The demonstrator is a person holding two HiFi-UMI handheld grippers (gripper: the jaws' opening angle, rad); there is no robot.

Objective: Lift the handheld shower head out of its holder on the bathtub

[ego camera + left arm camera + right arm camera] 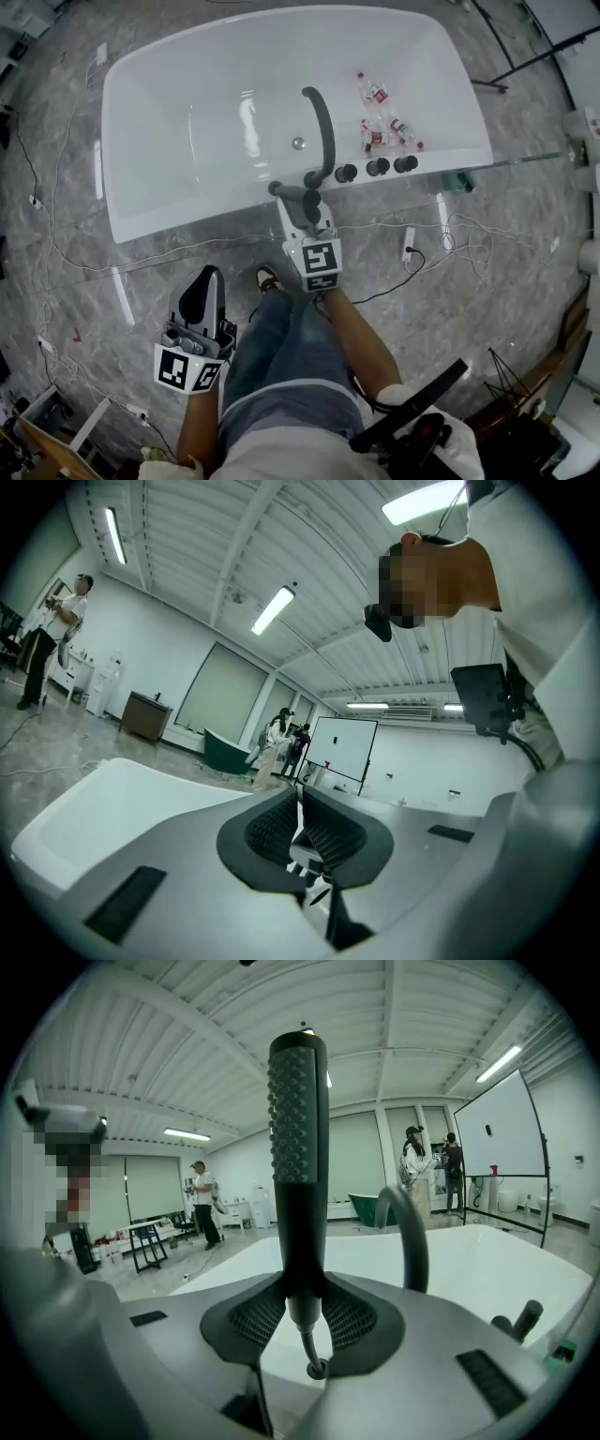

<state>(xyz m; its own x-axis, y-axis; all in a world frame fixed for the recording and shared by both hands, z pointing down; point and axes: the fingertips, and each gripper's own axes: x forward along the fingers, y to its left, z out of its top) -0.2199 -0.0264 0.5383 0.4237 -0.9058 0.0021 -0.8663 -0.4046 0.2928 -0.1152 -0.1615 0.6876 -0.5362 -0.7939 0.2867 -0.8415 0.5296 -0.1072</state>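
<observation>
The right gripper [302, 1312] has its jaws pinching the shower head [298, 1147] low on the handle, with the ribbed pads pressed to both sides. The head stands upright through the middle of the right gripper view, its nubbed face at the top of the frame. From its lower end a thin hose [307, 1346] curves down to a small ring [318, 1368] at the tub edge, which is probably the holder. The handle's end hangs apart from that ring, so I judge the head to be out of its seat and the lift well along. The next move calls for a steady grip and enough slack in the hose, keeping clear of the curved spout [412, 1232] just right of the handle.

The left gripper [300, 832] has its jaws pressed together on nothing and takes no part.

The head view alone shows the layout. The white bathtub [187, 103] fills the upper frame, with three dark knobs [377, 167] on its near rim and plastic bottles [380, 117] lying inside. The right gripper is at centre by the rim, and the left is at lower left, well away. It barely shows the pinch, which the right gripper view makes plain.
</observation>
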